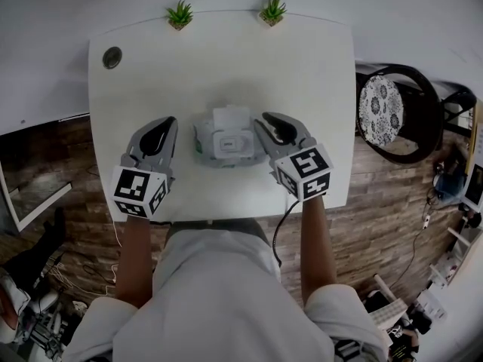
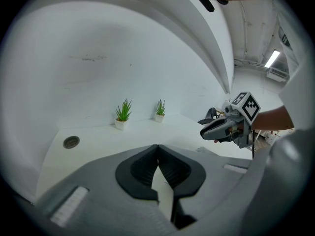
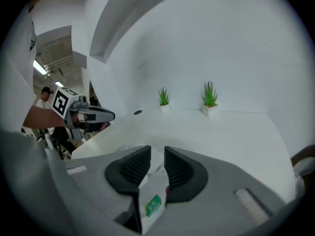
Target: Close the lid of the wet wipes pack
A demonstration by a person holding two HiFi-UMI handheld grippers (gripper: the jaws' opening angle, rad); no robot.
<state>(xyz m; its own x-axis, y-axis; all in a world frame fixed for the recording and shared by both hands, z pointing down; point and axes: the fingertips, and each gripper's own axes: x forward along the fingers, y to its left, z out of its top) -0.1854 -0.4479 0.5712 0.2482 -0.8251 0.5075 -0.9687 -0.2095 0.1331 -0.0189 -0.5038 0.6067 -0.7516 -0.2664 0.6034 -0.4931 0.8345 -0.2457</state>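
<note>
The wet wipes pack lies in the middle of the white table, and its white lid stands flipped open toward the far side. My right gripper is at the pack's right end. In the right gripper view its jaws stand a narrow gap apart with the pack's white film and green label between them. My left gripper hovers just left of the pack, apart from it. Its jaws meet at the tips with nothing in them.
Two small potted plants stand at the table's far edge, and a round cable hole is at the far left. A chair with a patterned cushion stands right of the table. The person's lap is at the near edge.
</note>
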